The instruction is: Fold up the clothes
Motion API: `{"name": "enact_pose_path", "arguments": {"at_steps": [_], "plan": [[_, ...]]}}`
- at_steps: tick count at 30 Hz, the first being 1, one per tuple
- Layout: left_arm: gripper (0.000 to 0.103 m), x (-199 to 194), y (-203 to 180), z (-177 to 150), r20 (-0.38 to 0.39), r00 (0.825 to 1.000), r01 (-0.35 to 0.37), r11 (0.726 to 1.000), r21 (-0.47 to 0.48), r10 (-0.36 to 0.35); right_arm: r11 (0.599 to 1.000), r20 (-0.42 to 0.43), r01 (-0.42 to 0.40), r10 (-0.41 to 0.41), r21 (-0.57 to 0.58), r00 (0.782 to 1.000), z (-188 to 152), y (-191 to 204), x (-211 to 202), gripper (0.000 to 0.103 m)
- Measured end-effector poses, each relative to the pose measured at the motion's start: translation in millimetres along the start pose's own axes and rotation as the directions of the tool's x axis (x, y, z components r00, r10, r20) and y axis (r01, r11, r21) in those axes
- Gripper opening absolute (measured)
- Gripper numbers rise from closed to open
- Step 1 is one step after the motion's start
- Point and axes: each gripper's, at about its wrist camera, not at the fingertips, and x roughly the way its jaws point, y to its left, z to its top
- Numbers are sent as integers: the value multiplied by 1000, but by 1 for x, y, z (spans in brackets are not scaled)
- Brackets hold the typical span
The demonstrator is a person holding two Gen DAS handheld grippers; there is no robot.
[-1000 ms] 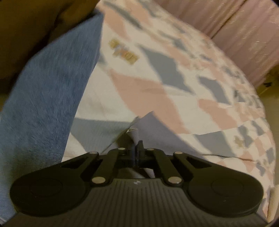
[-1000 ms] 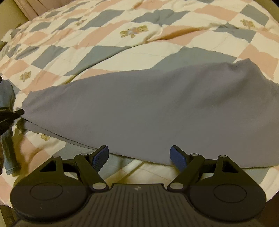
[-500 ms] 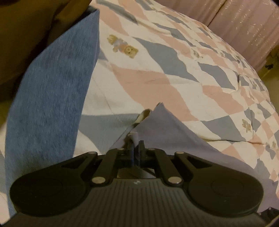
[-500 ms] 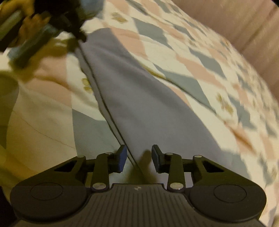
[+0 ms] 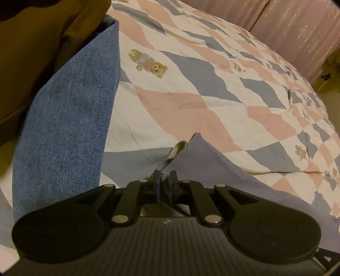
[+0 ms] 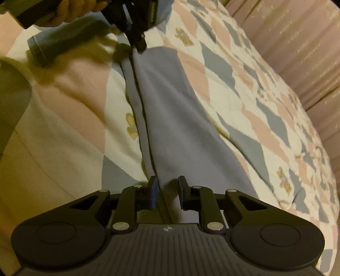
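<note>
A grey-purple garment [image 6: 174, 110] lies stretched in a long band across the patchwork quilt [image 6: 250, 99]. My left gripper [image 5: 164, 176] is shut on one corner of it [image 5: 208, 167], with a pale hem sticking out past the fingertips. The right wrist view shows that same gripper [image 6: 138, 42] at the garment's far end, held by a hand [image 6: 70, 10]. At the near end, my right gripper [image 6: 167, 184] is open, its jaws a narrow gap apart and astride the garment's dark seam edge.
A blue denim leg [image 5: 70, 118] and brown fabric [image 5: 31, 53] fill the left of the left wrist view. The teddy-bear quilt [image 5: 212, 85] covers the whole bed. Pink pleated curtains [image 6: 297, 42] run along the far side.
My right gripper swung round to the garment's near end and its jaws narrowed over the edge. The left gripper kept its hold and drew the corner out, stretching the garment.
</note>
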Motion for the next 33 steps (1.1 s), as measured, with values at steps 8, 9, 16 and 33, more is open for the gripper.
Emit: {"name": "enact_pose_path", "arguments": {"at_steps": [8, 9, 16, 33], "plan": [[0, -2, 3, 0, 15, 1000, 25, 1000, -13, -25, 998, 16, 64, -64, -24, 998, 2, 6, 2, 0], [0, -7, 2, 0, 32, 999, 34, 999, 2, -34, 998, 29, 62, -62, -5, 998, 3, 2, -3, 0], [0, -33, 1, -10, 61, 997, 46, 996, 77, -51, 999, 76, 22, -24, 26, 997, 0, -2, -30, 0], [27, 11, -11, 34, -83, 994, 78, 989, 124, -68, 995, -13, -54, 56, 83, 998, 2, 4, 8, 41]]}}
